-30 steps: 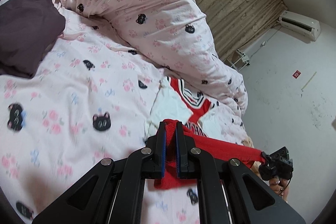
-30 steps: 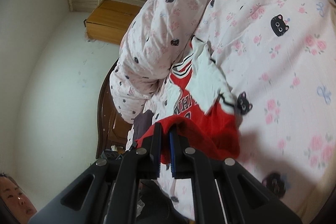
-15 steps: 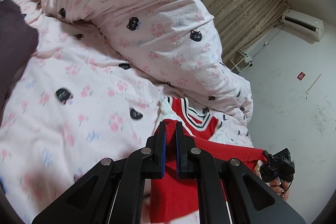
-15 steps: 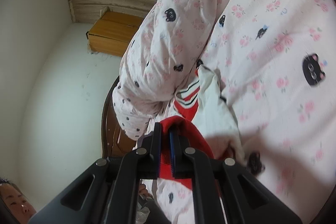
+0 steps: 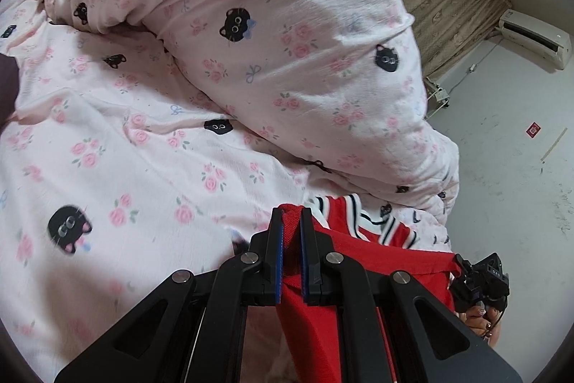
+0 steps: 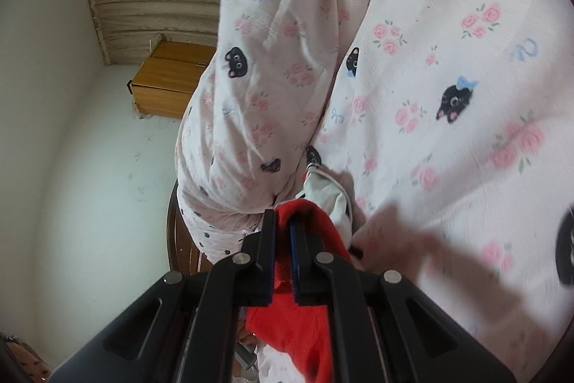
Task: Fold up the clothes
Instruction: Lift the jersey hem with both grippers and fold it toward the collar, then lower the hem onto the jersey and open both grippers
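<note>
Both the left tongs (image 5: 291, 221) and the right tongs (image 6: 282, 221) are pinching an edge of the red jersey (image 5: 380, 257), holding it stretched above the bed (image 5: 143, 149). The collar end is lying against the duvet (image 5: 287, 42). No finished fold is showing, so the folding is looking midway at most.

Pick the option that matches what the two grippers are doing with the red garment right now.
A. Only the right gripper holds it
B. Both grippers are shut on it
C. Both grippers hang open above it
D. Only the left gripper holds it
B: the left gripper pinches red garment fabric between its blue pads, and the right gripper likewise has red cloth clamped between its fingers, over the cat-print bedding.
</note>
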Action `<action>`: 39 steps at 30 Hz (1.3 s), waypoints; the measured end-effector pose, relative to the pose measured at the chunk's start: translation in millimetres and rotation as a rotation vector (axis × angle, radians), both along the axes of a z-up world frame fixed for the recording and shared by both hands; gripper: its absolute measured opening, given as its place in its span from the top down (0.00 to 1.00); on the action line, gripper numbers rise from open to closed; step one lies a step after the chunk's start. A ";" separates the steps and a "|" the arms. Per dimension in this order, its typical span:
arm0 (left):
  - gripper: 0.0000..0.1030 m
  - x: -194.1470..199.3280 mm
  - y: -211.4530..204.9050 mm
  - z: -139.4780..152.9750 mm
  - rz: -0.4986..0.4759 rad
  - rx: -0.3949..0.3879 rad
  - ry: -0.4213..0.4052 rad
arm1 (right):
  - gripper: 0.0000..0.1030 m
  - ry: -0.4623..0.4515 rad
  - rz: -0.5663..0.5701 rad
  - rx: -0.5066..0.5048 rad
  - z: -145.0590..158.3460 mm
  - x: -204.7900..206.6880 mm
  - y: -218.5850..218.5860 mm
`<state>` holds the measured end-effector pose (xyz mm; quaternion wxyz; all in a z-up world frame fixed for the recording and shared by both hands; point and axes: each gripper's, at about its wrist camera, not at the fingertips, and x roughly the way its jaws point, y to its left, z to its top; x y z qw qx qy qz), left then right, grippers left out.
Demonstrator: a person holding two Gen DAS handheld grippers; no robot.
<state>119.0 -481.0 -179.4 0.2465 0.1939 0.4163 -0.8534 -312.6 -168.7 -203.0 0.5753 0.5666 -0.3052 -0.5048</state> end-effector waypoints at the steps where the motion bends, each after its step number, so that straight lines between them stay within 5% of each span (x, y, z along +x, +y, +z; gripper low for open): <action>1: 0.94 -2.0 -2.5 -2.8 -0.001 0.002 -0.005 | 0.93 0.002 0.001 0.005 -1.5 -2.0 -3.6; 14: 0.78 2.4 -39.1 -40.0 0.110 0.107 -0.032 | 0.88 -0.036 -0.022 0.147 -38.2 -18.9 -27.0; 18: 0.78 6.6 -46.2 -46.0 0.136 0.124 -0.021 | 0.57 -0.050 -0.059 0.123 -35.7 -25.0 -22.7; 22: 0.78 11.1 -44.3 -44.1 0.148 0.119 -0.014 | 0.49 -0.020 -0.131 0.121 -25.0 -33.0 -9.8; 26: 0.78 14.0 -33.0 -25.1 0.136 0.057 0.001 | 0.48 0.051 -0.180 0.153 -10.7 -36.7 -1.0; 31: 0.78 -8.3 2.6 3.6 -0.049 -0.034 0.031 | 0.48 0.230 -0.045 0.134 27.2 -10.6 -22.5; 36: 0.76 -46.4 55.3 9.7 -0.198 -0.237 -0.177 | 0.49 0.406 0.173 0.159 53.1 40.4 -64.4; 39: 0.63 -59.5 77.2 5.2 -0.226 -0.300 -0.277 | 0.49 0.487 0.270 0.211 56.3 70.8 -81.3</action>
